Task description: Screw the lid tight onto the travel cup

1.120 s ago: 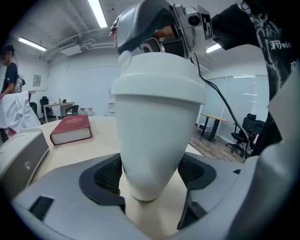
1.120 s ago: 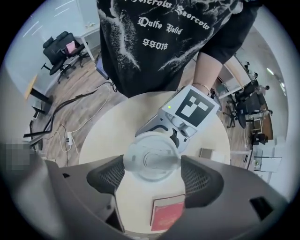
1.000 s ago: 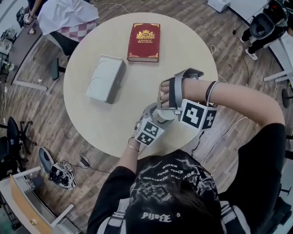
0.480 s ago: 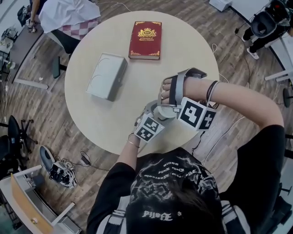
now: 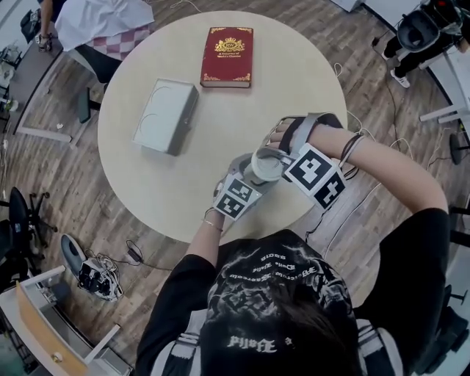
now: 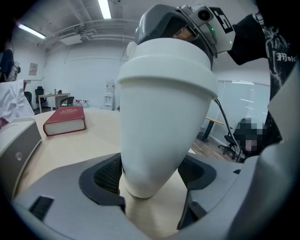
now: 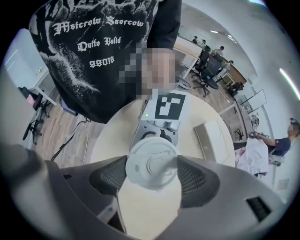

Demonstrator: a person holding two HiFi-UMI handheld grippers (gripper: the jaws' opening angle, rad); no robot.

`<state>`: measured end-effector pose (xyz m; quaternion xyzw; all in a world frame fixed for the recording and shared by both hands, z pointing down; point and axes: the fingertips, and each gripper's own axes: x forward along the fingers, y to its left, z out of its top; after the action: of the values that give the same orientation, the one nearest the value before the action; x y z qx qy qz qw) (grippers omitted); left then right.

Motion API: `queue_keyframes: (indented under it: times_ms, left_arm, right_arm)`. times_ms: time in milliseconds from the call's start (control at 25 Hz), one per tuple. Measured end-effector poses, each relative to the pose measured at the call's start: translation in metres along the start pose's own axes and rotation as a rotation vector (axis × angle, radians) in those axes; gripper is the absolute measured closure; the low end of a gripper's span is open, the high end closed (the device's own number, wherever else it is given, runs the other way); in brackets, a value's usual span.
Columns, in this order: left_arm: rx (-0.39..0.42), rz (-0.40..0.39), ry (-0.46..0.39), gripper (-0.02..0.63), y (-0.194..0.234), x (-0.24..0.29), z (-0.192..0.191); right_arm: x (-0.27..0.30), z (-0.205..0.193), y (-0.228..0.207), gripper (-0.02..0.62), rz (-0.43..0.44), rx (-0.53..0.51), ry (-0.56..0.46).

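The right gripper [image 7: 152, 176] has swung round directly above the cup [image 6: 161, 122], jaws closing on the lid [image 7: 153, 164]. The left gripper [image 6: 152, 187] clamps the upright cup's foot.

Black shirt [image 7: 93, 37]: white gothic lettering, unreadable with certainty. Red book [image 5: 229, 57]: gold cover title, too small.

Setting: open-plan office or lab workroom, not a home.

Evidence:
- A round table [image 5: 242, 125] stands on a wood-plank floor [image 5: 66, 176].
- Left of the table are a black swivel chair [image 5: 18, 220] and a grey desk [image 5: 29, 81].
- Loose cables [image 5: 103, 277] lie on the floor, also left of the table.
- Beyond the table are white walls, long ceiling strip lights [image 6: 104, 8], more desks with office chairs [image 7: 206, 70], and a seated person [image 7: 276, 145].
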<state>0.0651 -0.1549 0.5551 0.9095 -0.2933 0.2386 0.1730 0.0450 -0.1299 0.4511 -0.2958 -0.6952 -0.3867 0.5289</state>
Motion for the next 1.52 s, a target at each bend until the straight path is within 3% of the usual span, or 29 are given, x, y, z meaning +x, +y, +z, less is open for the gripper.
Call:
queue_keyframes:
  times_ms: [200, 360, 400, 440, 560, 640, 720, 800, 960, 1120, 1200, 1520]
  left_arm:
    - [0.014, -0.019, 0.013, 0.213, -0.003, -0.001, -0.002]
    - [-0.001, 0.008, -0.007, 0.213, -0.002, 0.000, -0.001]
    - [-0.004, 0.011, -0.013, 0.213, -0.003, 0.000, -0.001]
    - [-0.003, 0.010, -0.016, 0.213, -0.004, 0.000, -0.001]
    - [0.014, -0.013, -0.008, 0.213, -0.004, -0.001, -0.002]
    - [0.025, -0.030, 0.001, 0.213, -0.003, -0.002, -0.001]
    - [0.032, -0.040, 0.007, 0.213, -0.003, -0.002, -0.001]
    - [0.038, -0.046, 0.010, 0.213, -0.002, -0.001, 0.000]
    - [0.038, -0.037, 0.001, 0.213, -0.002, -0.001, -0.001]
    - [0.027, -0.023, -0.011, 0.213, 0.000, -0.002, -0.001]
    - [0.021, -0.019, -0.014, 0.213, -0.001, -0.002, -0.001]
    - [0.012, 0.036, -0.027, 0.213, 0.000, 0.001, 0.000]
  right_arm:
    - [0.001, 0.006, -0.002, 0.212, -0.060, -0.011, -0.010]
    - [-0.001, 0.013, -0.011, 0.118, 0.080, 0.377, -0.095]
    - [-0.002, 0.015, -0.011, 0.101, 0.093, 0.394, -0.120]
    - [-0.003, 0.015, -0.009, 0.101, 0.084, 0.329, -0.117]
    - [0.004, 0.002, 0.000, 0.103, 0.008, -0.134, 0.022]
    - [0.010, -0.001, 0.003, 0.103, 0.002, -0.349, 0.075]
    - [0.016, -0.002, 0.005, 0.113, 0.031, -0.453, 0.096]
    - [0.019, -0.004, 0.007, 0.173, 0.080, -0.466, 0.113]
    - [0.019, -0.001, 0.005, 0.177, 0.115, -0.262, 0.077]
    - [0.018, 0.003, -0.006, 0.179, 0.099, 0.118, 0.019]
    - [0.017, 0.003, -0.010, 0.179, 0.077, 0.257, 0.004]
    - [0.020, 0.000, -0.016, 0.179, -0.026, 0.589, 0.064]
